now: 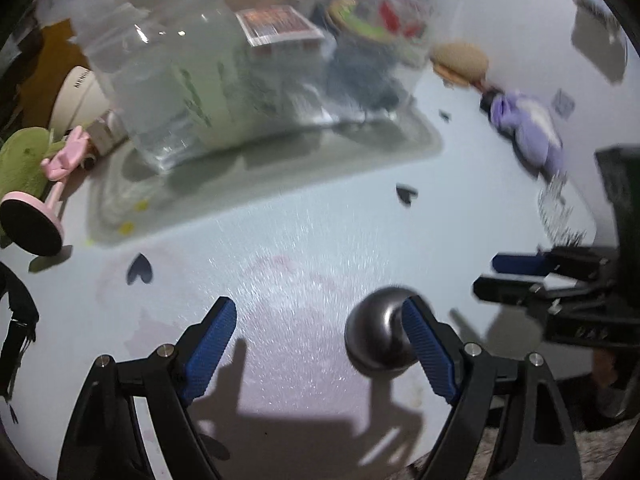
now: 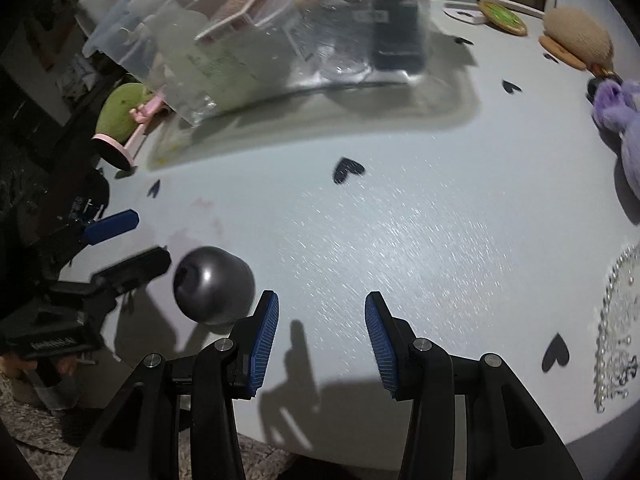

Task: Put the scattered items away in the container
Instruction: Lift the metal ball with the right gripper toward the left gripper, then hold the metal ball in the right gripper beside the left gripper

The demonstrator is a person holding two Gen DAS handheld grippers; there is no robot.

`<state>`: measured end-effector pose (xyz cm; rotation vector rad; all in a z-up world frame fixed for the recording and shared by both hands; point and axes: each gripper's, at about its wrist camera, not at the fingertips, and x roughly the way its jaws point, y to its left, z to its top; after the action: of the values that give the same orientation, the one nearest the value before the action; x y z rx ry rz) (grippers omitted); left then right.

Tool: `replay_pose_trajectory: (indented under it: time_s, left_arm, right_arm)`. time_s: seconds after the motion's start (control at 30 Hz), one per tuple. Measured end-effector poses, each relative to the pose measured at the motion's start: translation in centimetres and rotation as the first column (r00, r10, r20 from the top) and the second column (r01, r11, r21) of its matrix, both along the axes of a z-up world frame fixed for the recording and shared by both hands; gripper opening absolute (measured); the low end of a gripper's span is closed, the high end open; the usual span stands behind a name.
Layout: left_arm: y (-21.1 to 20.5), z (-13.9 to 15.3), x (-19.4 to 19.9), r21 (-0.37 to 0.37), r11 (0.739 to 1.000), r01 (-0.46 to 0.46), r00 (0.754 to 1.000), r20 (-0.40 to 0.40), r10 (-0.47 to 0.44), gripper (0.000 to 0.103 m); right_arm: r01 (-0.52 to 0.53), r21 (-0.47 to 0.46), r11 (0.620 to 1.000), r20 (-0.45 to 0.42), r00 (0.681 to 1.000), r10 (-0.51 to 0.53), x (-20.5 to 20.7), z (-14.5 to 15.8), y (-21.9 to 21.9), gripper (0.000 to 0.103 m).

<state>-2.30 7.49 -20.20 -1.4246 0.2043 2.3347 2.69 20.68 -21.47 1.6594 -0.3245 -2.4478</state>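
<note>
A clear plastic container (image 1: pixel 256 80) stands at the back of the white table and holds a red patterned box (image 1: pixel 276 24), a pale bottle and dark items; it also shows in the right wrist view (image 2: pixel 280 40). A small dark metal dome (image 1: pixel 378 330) sits on the table by my left gripper's right finger and shows in the right wrist view (image 2: pixel 214 286). My left gripper (image 1: pixel 318 320) is open, with the dome just inside its right finger. My right gripper (image 2: pixel 322 316) is open and empty, to the right of the dome.
A purple plush (image 1: pixel 528 128) and a tan round brush (image 1: pixel 460 62) lie at the right back. A pink stand (image 1: pixel 44 200) and a green plush (image 1: pixel 20 156) lie left of the container. A beaded piece (image 2: pixel 618 328) lies at the right. Dark heart stickers (image 2: pixel 347 169) dot the table.
</note>
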Motion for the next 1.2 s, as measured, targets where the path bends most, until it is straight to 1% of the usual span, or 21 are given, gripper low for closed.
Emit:
replay_pose_trajectory:
  time_s: [0.17,0.3,0.43,0.57,0.63,0.77,0.8,0.87,0.9,0.97,1.03,1.13,1.2]
  left_arm:
    - [0.3,-0.4,0.4,-0.012,1.0,0.022,1.0,-0.003,-0.022,0.085]
    - [-0.1,-0.3,0.6,-0.009,1.0,0.016,1.0,0.014,-0.016,0.085]
    - [-0.7,-0.1,1.2,-0.016,1.0,0.006,1.0,0.011,-0.006,0.085]
    - [-1.7,-0.2,1.7,-0.012,1.0,-0.004,1.0,0.013,0.005,0.085]
    - [-2.2,-0.2,1.9,-0.01,1.0,-0.013,1.0,0.016,0.014,0.085]
    - [-3.2,-0.2,2.2,-0.009,1.0,-0.01,1.0,0.011,0.01,0.085]
    - [-3.3,-0.2,2.2,-0.004,1.0,-0.011,1.0,0.016,0.011,0.085]
    - [-3.4,-0.3,2.0,0.004,1.0,-0.007,1.0,0.026,0.007,0.085]
    - [-3.4,-0.3,2.0,0.005,1.0,-0.002,1.0,0.03,0.002,0.085]
    - [-3.5,-0.4,1.8,0.013,1.0,0.006,0.999,0.042,-0.006,0.085]
    - [-3.7,-0.5,1.5,0.03,1.0,0.005,0.998,0.065,-0.007,0.085]
    - [-3.9,-0.6,1.3,0.05,0.999,0.007,0.996,0.088,-0.011,0.085]
    - [-3.9,-0.6,1.2,0.052,0.999,0.013,0.996,0.089,-0.018,0.085]
  right_arm:
    - [-0.021,0.029,0.999,0.004,1.0,0.021,0.0,-0.3,-0.4,0.046]
    - [-0.065,0.042,0.997,0.005,0.998,0.065,-1.1,-0.9,-1.5,0.046]
    - [-0.116,0.047,0.992,0.006,0.993,0.116,-2.0,-1.3,-2.8,0.046]
    - [-0.203,0.036,0.978,0.005,0.979,0.203,-1.9,-1.3,-4.7,0.046]
    - [-0.254,0.051,0.966,0.001,0.967,0.254,-1.6,-1.3,-5.9,0.046]
    - [-0.316,0.06,0.947,0.006,0.949,0.317,-0.9,-1.3,-6.8,0.046]
    - [-0.335,0.069,0.94,-0.007,0.942,0.336,-0.6,-1.0,-6.9,0.046]
    - [-0.387,0.106,0.916,-0.054,0.917,0.394,0.4,0.0,-7.3,0.046]
    - [-0.414,0.13,0.901,-0.073,0.902,0.425,1.0,0.4,-7.5,0.047]
    - [-0.466,0.183,0.866,-0.095,0.868,0.487,2.0,1.0,-8.2,0.05]
    - [-0.507,0.229,0.831,-0.112,0.834,0.54,2.7,1.3,-9.1,0.066]
    - [-0.546,0.288,0.787,-0.132,0.791,0.597,3.2,1.0,-10.9,0.066]
    - [-0.563,0.314,0.765,-0.138,0.77,0.623,3.2,0.6,-11.8,0.066]
